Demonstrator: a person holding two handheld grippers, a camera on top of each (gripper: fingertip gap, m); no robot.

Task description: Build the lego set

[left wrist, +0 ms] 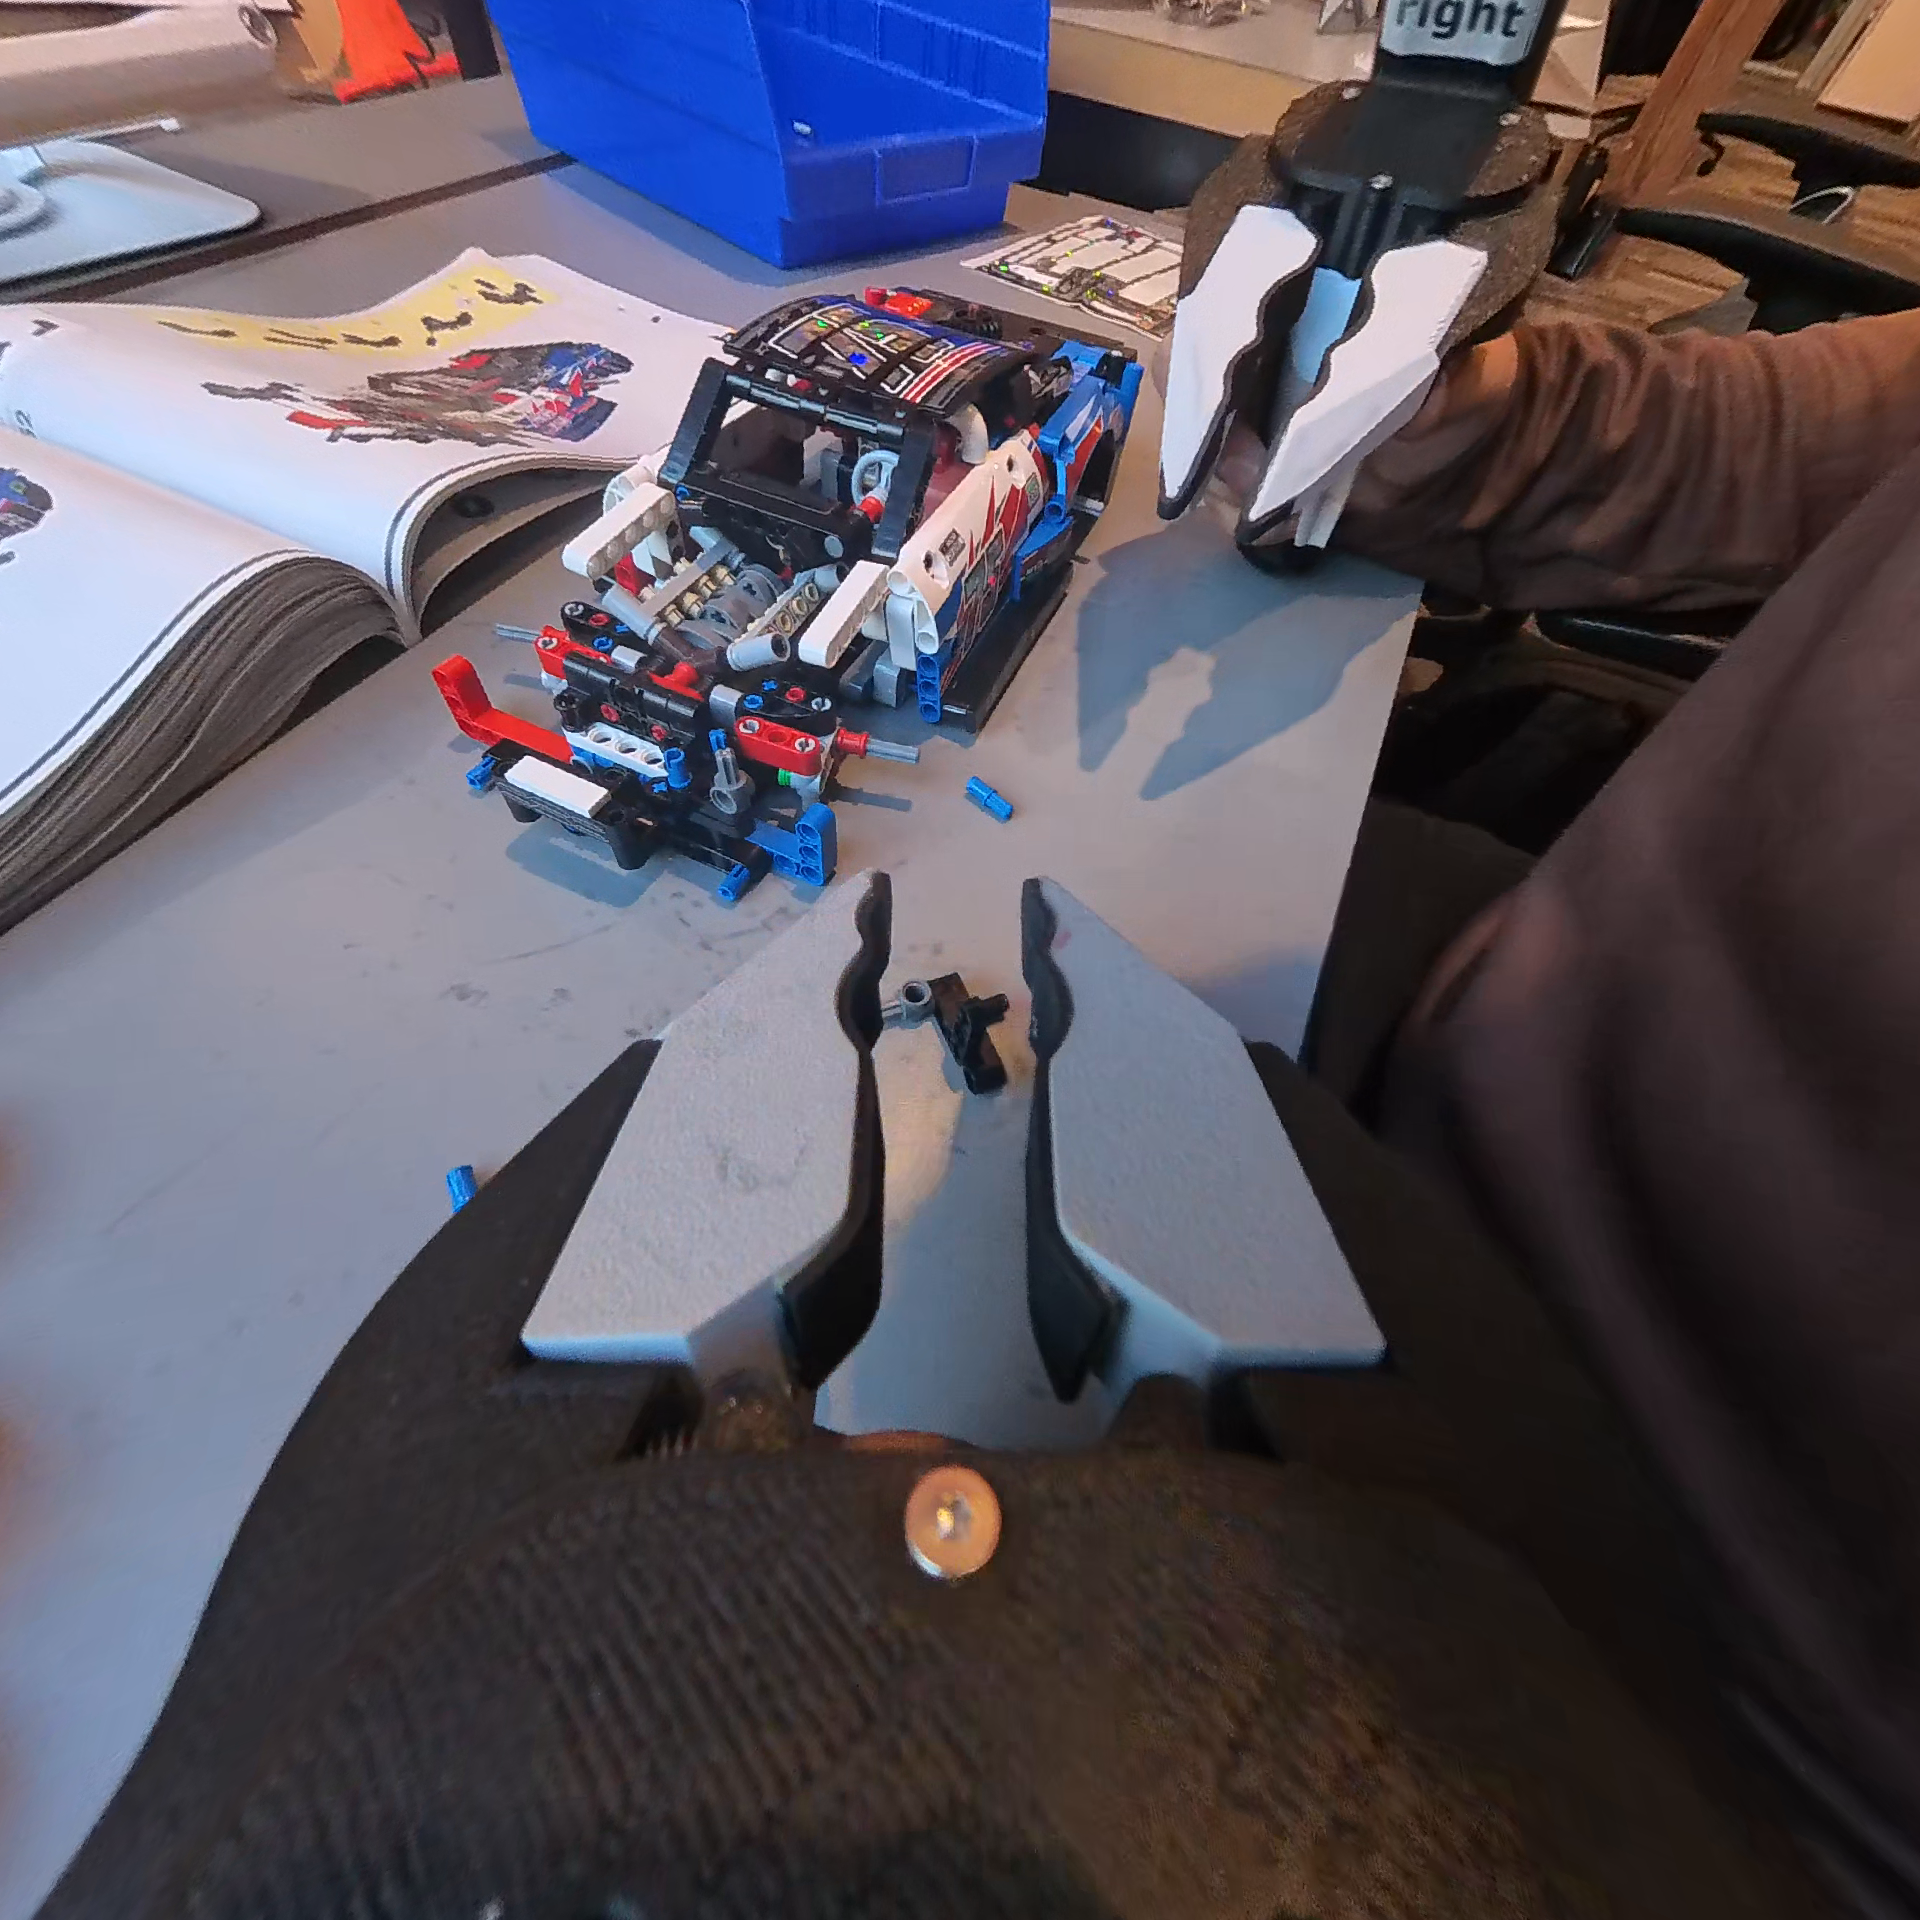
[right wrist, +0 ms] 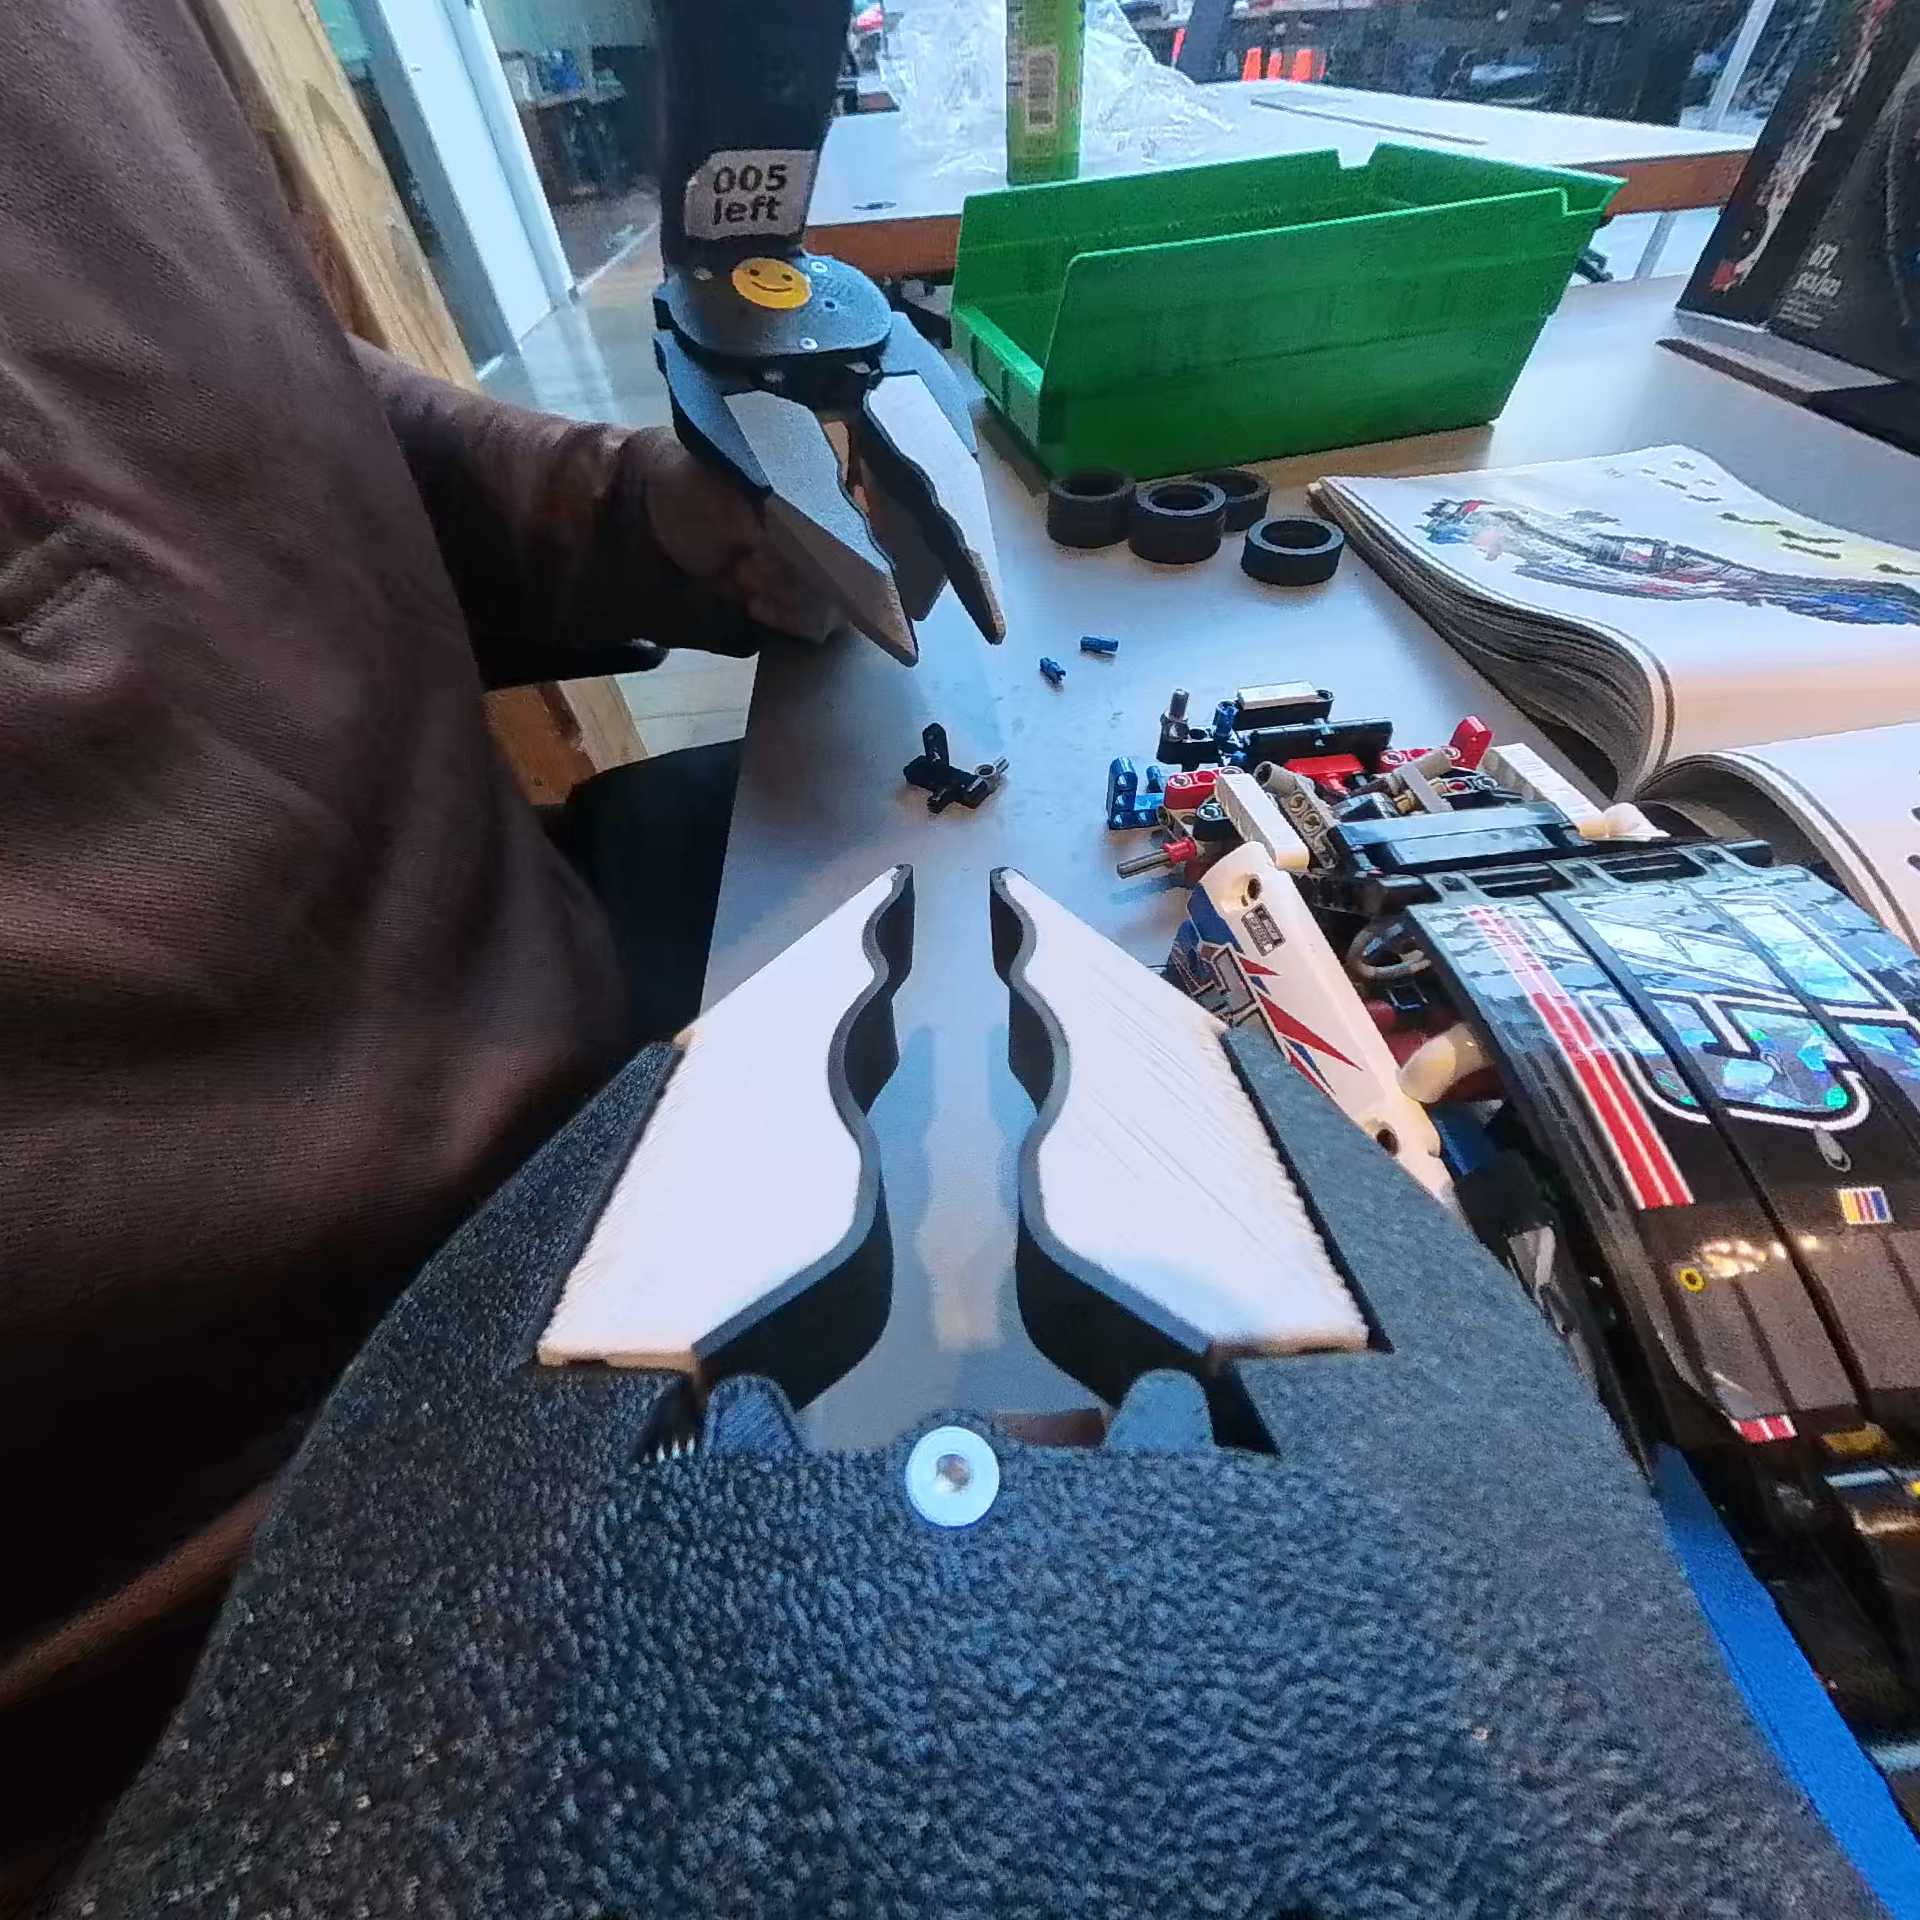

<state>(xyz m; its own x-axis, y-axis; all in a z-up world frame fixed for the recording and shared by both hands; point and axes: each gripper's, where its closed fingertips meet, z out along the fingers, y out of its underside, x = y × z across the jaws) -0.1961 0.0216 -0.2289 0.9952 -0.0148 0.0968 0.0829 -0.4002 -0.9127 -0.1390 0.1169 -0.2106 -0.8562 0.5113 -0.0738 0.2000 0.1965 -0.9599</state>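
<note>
- Left gripper point(left wrist: 956, 914), grey wedge fingers apart, hovers over a small black jointed piece point(left wrist: 961, 1023).
- Right gripper point(right wrist: 951, 894), white ridged fingers apart, empty, beside a glossy lego car point(right wrist: 1558, 987).

Left hand-held gripper point(left wrist: 956, 914) hangs low over the grey counter point(left wrist: 260, 1039), jaws apart, nothing between them. A small black piece with a grey end point(left wrist: 961, 1023) lies on the counter in the gap below the tips. Beyond it, the part-built car point(left wrist: 831, 540), nose toward the camera, blue, white and red, black roof. A loose blue pin point(left wrist: 989, 798) lies just right of the nose. Open instruction book point(left wrist: 260, 468) to the left; blue bin point(left wrist: 790, 114) behind. Right hand-held gripper point(left wrist: 1221, 509) at the counter's far right edge, tips down, jaws parted, a sleeve point(left wrist: 1662, 457) behind it.
</note>
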